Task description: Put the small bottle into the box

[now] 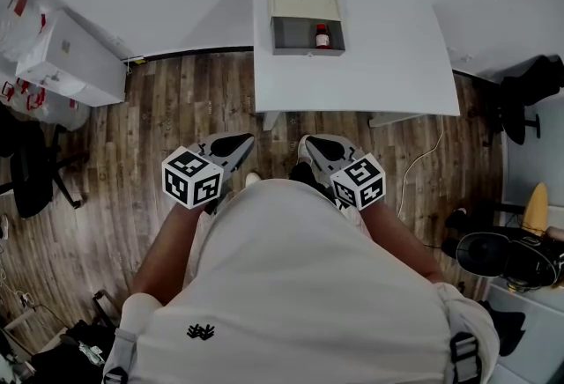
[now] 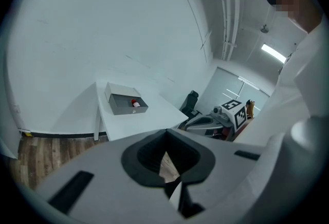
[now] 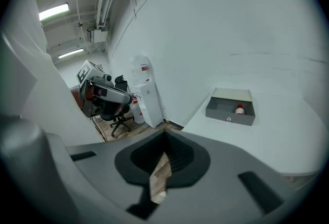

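A small bottle (image 1: 322, 37) with a red cap stands inside the open grey box (image 1: 306, 50) at the far edge of the white table (image 1: 352, 78). Both grippers hang close to the person's body, over the wooden floor and well short of the table. My left gripper (image 1: 240, 144) is shut with nothing in it, and so is my right gripper (image 1: 310, 144). The left gripper view shows its jaws (image 2: 165, 136) closed, with the box (image 2: 126, 110) and bottle (image 2: 134, 103) far ahead. In the right gripper view the gripper (image 3: 164, 138) is closed, and the box (image 3: 229, 117) with the bottle (image 3: 239, 109) lies far off.
A white cabinet (image 1: 70, 61) and a black office chair (image 1: 31, 171) stand at the left. Another black chair (image 1: 522, 100) and dark gear (image 1: 502, 254) sit at the right. A cable (image 1: 423, 158) trails down from the table.
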Available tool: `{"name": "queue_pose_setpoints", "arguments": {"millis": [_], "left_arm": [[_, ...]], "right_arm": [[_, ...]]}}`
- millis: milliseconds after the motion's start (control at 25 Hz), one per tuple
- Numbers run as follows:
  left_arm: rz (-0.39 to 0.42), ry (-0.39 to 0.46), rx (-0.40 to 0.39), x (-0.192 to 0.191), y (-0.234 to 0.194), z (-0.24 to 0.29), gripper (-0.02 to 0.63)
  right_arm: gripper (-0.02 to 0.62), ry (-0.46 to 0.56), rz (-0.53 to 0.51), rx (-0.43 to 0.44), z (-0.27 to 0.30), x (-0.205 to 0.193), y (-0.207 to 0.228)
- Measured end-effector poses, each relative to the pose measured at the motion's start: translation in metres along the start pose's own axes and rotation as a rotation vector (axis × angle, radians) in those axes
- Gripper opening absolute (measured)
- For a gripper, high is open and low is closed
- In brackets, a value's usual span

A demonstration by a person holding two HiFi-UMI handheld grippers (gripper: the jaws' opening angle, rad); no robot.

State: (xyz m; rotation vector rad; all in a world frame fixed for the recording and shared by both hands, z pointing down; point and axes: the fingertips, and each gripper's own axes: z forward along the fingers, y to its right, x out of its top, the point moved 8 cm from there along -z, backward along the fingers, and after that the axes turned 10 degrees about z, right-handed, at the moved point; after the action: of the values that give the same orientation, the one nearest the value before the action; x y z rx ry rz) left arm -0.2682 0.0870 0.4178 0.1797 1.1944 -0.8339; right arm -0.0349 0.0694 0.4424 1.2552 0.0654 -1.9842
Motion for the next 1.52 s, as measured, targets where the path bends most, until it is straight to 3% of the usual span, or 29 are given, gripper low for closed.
{"name": "queue_pose_setpoints", "arguments": {"millis": [1520], "left_arm": [[-0.009,-0.026,0.000,-0.0038,-0.0005,0.0020,0.006]], "right_arm": [[0.006,-0.054,-0.008,-0.012,0.0041,-0.0050,0.0054]]}}
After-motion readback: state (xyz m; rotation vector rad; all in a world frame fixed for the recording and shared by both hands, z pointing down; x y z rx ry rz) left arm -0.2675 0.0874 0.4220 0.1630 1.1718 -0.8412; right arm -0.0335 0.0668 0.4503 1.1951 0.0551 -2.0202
